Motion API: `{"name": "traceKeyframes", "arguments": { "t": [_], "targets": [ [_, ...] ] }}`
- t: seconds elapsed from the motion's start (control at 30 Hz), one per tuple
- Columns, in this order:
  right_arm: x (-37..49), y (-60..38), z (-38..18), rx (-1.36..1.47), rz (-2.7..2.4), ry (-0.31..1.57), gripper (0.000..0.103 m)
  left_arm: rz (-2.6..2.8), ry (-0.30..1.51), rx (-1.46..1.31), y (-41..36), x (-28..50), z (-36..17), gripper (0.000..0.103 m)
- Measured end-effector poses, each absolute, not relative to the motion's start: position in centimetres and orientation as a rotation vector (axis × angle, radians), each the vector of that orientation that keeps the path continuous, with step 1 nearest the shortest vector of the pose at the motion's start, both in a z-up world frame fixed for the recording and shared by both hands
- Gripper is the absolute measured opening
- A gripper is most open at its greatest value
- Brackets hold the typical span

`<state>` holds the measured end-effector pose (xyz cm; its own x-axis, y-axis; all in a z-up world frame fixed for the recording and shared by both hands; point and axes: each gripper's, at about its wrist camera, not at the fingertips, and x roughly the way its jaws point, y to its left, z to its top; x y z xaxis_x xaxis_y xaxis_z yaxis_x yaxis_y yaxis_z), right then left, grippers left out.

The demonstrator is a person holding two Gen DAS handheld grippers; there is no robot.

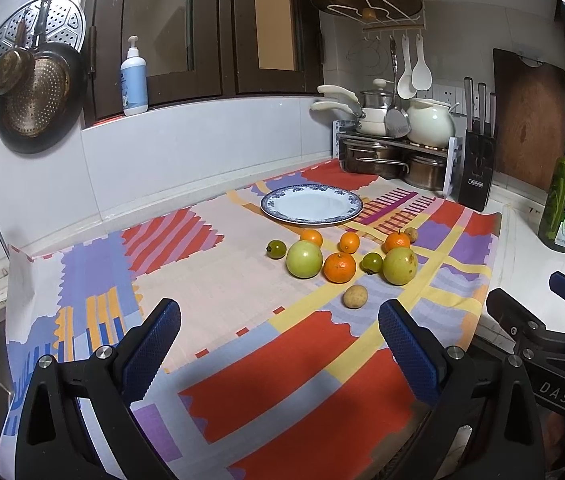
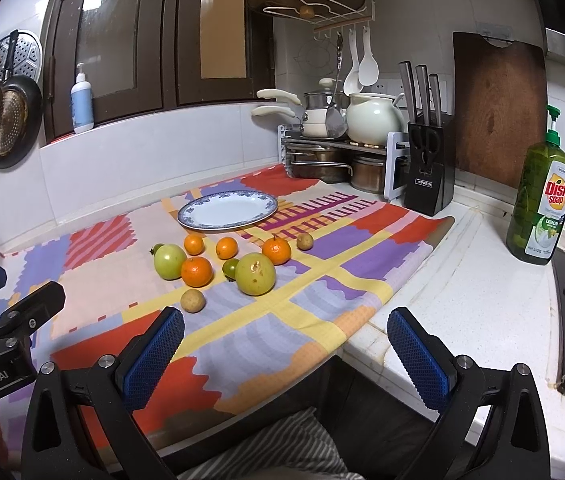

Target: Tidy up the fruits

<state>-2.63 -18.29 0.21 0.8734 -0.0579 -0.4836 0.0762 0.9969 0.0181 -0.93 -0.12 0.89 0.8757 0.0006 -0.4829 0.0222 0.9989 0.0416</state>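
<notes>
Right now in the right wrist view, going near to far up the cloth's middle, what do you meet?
Small tan round fruit → large orange tangerine → small orange tangerine → white oval plate with blue patterned rim.

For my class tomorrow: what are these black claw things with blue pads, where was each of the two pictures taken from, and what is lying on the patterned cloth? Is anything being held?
No robot here: a person holds a two-finger gripper in each hand, each carrying a fisheye camera that looks along its fingers. One picture comes from the left gripper, the other from the right gripper; each also glimpses the other at its edge. Both are open and hold nothing. On the patterned cloth lie four oranges, such as the nearest orange, two large green fruits like this green fruit, two small dark green ones, and two small brownish ones, including this brown fruit. Behind them stands an empty blue-rimmed plate.
</notes>
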Motion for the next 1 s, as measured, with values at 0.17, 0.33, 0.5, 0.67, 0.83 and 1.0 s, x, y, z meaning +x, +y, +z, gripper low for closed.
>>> {"name": "traceKeyframes", "arguments": {
  "t": [0.17, 0.33, 0.5, 0.67, 0.83, 1.0],
  "targets": [
    [-2.6, -18.32, 0.14, 0.037, -0.069, 0.504, 0.103, -0.008, 0.501, 0.047, -0.19, -0.95, 0.83, 0.101],
    [-2.7, -18.23, 0.11, 0.037, -0.068, 0.504, 0.103, -0.009, 0.497, 0.05, -0.17, -1.1, 0.71, 0.101],
    [-2.66, -18.26, 0.11, 0.036, -0.069, 0.505, 0.103, -0.01, 0.498, 0.05, -0.21, -1.11, 0.71, 0.101],
    [-2.72, -18.19, 0.18, 0.036, -0.068, 0.506, 0.103, -0.008, 0.498, 0.048, -0.22, -1.11, 0.69, 0.101],
    [-2.73, -18.23, 0.16, 0.036, -0.068, 0.505, 0.103, -0.009, 0.498, 0.052, -0.19, -1.12, 0.69, 0.101],
    [-2.71, -18.31, 0.07, 0.036, -0.069, 0.506, 0.103, -0.011, 0.5, 0.051, -0.17, -1.14, 0.68, 0.101]
  ]
}}
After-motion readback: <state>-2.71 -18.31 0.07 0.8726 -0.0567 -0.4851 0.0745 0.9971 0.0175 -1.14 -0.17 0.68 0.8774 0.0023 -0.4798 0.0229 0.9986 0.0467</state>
